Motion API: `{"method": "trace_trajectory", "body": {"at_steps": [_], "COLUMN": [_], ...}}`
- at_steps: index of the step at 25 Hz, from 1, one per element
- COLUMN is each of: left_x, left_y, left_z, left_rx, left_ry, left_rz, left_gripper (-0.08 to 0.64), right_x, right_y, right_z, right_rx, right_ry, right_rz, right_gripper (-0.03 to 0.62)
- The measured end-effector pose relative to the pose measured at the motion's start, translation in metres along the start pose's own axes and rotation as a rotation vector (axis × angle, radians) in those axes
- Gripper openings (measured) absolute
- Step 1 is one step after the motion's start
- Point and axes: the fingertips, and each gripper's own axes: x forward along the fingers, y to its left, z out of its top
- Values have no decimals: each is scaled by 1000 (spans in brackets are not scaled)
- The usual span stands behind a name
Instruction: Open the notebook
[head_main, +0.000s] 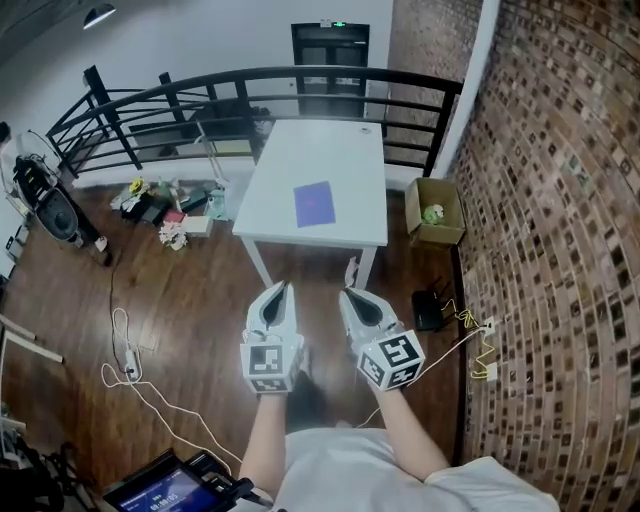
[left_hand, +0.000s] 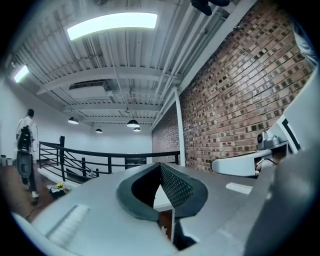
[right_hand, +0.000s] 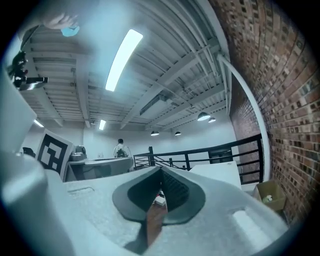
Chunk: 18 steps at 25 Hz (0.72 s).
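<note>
- Where writing might be read, there is only a green lit sign (head_main: 338, 24) over the dark door (head_main: 330, 62), too small to make out. Each gripper's cube carries black-and-white square markers.
- The left gripper (head_main: 285, 288) has a pale grey moulded shell. Its dark ribbed pads are pressed together at the tip with nothing between them.
- The right gripper (head_main: 349, 293) is built the same, and its jaws are also closed and empty.
- The notebook (head_main: 314, 204), a flat purple rectangle, lies closed near the middle of the white table (head_main: 350, 150). It is well apart from both grippers, which are held over the floor in front of the table's near edge.
- The dark wooden floor (head_main: 180, 320) meets a brick wall (head_main: 560, 200) on the right, and a curved black metal railing (head_main: 250, 80) runs behind the table.
- An open cardboard box (head_main: 434, 212) sits between the table and the brick wall.
- A small black device (head_main: 430, 310) lies near the right gripper, a white cable (head_main: 130, 370) loops at the left, and a heap of small clutter (head_main: 165, 210) lies left of the table.
</note>
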Motion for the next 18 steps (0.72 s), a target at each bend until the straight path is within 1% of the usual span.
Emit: {"method": "trace_trajectory", "body": {"at_steps": [5, 8, 11, 14, 16, 18], "left_x": [108, 170, 226, 270, 293, 312], "left_y": [54, 93, 126, 154, 165, 170], "left_z": [-2, 1, 5, 3, -7, -21], "left_rx": [16, -9, -24, -40, -43, -30], "left_ry": [-8, -8, -12, -4, 20, 55], "left_rz": [-45, -76, -120, -145, -160, -177], "left_gripper": [15, 15, 15, 17, 15, 15], "right_x": [107, 177, 236, 279, 295, 306], "right_y": [-55, -80, -97, -109, -121, -137], "right_z": [15, 31, 39, 39, 33, 24], "right_rx": [-18, -35, -47, -52, -39, -19], "right_ry": [-8, -22, -26, -13, 3, 23], "right_rz": [-31, -40, -42, -46, -65, -88], "right_gripper": [-15, -15, -15, -15, -15, -15]}}
